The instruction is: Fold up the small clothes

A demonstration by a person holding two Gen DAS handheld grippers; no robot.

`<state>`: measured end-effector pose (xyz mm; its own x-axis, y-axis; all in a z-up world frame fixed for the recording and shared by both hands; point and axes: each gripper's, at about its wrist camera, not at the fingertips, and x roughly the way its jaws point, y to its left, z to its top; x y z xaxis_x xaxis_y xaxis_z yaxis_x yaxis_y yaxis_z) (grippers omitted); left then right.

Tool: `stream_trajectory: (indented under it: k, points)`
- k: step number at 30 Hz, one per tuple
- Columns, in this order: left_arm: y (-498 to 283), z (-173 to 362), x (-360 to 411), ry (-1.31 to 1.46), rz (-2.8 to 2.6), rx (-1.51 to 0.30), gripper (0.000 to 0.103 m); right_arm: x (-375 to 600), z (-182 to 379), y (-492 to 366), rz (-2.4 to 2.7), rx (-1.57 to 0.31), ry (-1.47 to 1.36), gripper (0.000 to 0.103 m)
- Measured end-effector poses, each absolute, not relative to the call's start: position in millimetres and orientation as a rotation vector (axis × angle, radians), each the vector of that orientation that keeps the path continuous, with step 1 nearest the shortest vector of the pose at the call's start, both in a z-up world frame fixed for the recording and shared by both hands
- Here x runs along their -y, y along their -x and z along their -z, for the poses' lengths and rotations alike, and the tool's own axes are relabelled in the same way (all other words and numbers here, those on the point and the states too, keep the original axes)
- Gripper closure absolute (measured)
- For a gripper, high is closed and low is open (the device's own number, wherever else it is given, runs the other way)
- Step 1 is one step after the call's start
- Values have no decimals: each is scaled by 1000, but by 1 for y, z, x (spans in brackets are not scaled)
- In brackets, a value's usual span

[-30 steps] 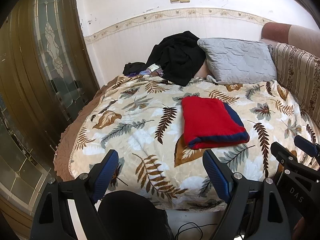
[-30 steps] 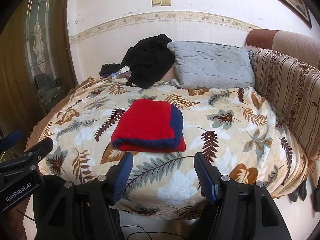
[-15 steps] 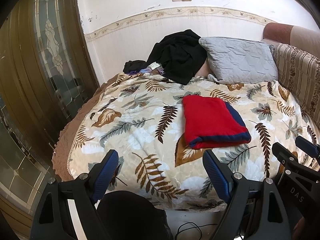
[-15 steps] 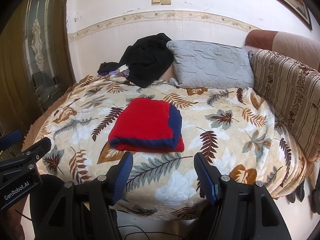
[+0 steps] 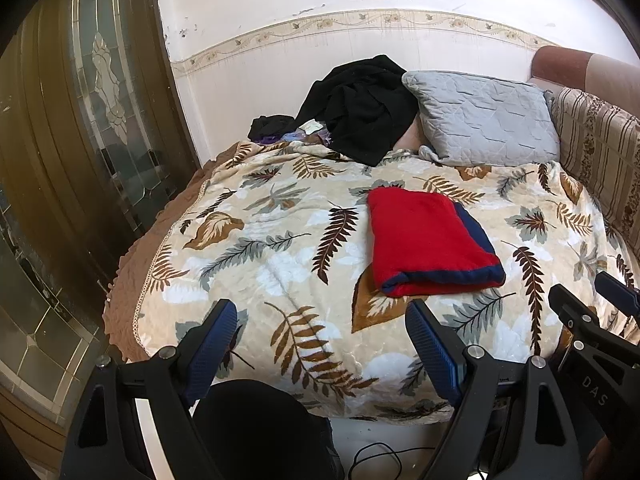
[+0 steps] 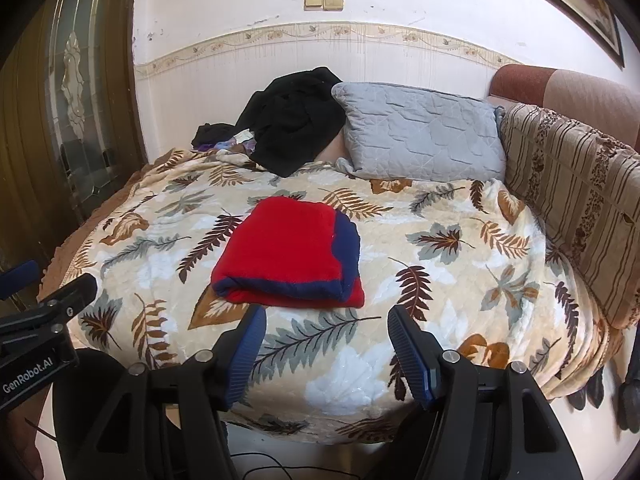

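A folded red garment with a navy edge (image 5: 428, 240) (image 6: 288, 250) lies flat on the leaf-patterned bedspread (image 5: 280, 240) (image 6: 440, 272), near the bed's middle. My left gripper (image 5: 322, 322) hovers over the bed's near edge, open and empty, with the garment ahead and to its right. My right gripper (image 6: 326, 330) is also open and empty, just short of the garment's near edge. Each gripper shows at the other view's side. A heap of black clothes (image 5: 360, 108) (image 6: 296, 120) rests at the head of the bed.
A grey quilted pillow (image 5: 480, 116) (image 6: 416, 132) leans at the back. A striped cushion (image 6: 572, 200) lines the right side. A glass-panelled wooden door (image 5: 80, 140) stands left. A cable (image 5: 376, 456) lies on the floor by the bed.
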<state>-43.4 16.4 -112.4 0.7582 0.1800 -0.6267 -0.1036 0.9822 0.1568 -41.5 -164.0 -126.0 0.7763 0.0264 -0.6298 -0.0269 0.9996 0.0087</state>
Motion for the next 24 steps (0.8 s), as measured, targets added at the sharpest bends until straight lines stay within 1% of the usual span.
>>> stream_trajectory:
  k: [24]
  points:
    - [36,107,-8,-122,-122,-685,16,161,124,36,-26,-662,25,35]
